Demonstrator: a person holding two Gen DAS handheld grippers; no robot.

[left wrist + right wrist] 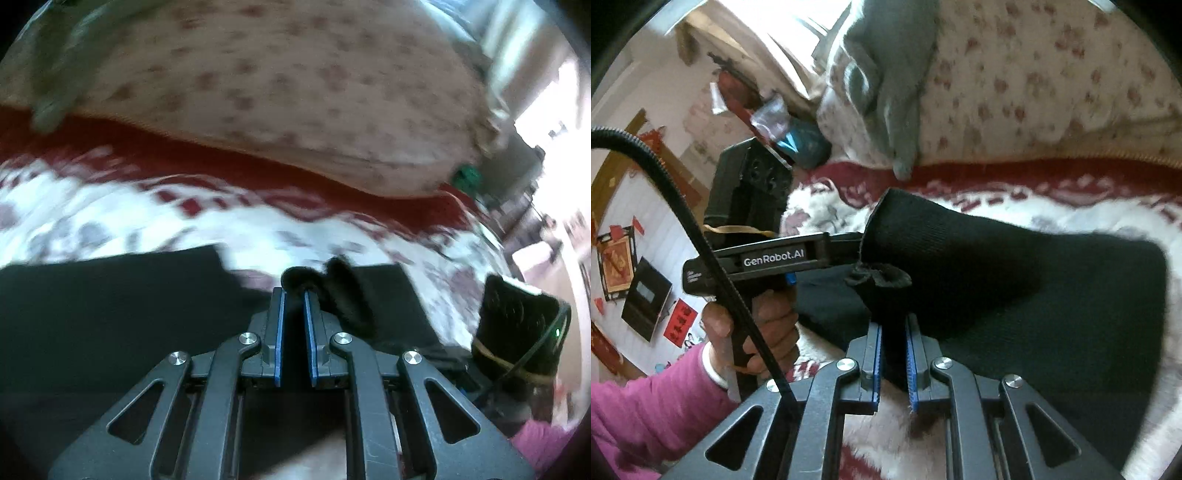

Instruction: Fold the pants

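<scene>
Black knit pants [96,317] lie on a red-and-white patterned blanket [110,206]. My left gripper [294,291] is shut on a bunched black edge of the pants [317,277], held just above the blanket. In the right wrist view the pants [1015,280] are lifted and draped across the blanket [1071,218]. My right gripper [894,321] is shut on a bunched edge of the pants [879,277]. The left gripper's body [775,254] reaches in from the left, its fingertips hidden behind the cloth.
A large floral pillow [295,85] lies beyond the blanket, with a grey garment [886,74] draped over it. The other gripper's black body [517,325] shows at right. A pink-sleeved arm [646,413] holds the left tool. A wall with red decorations [620,266] is at left.
</scene>
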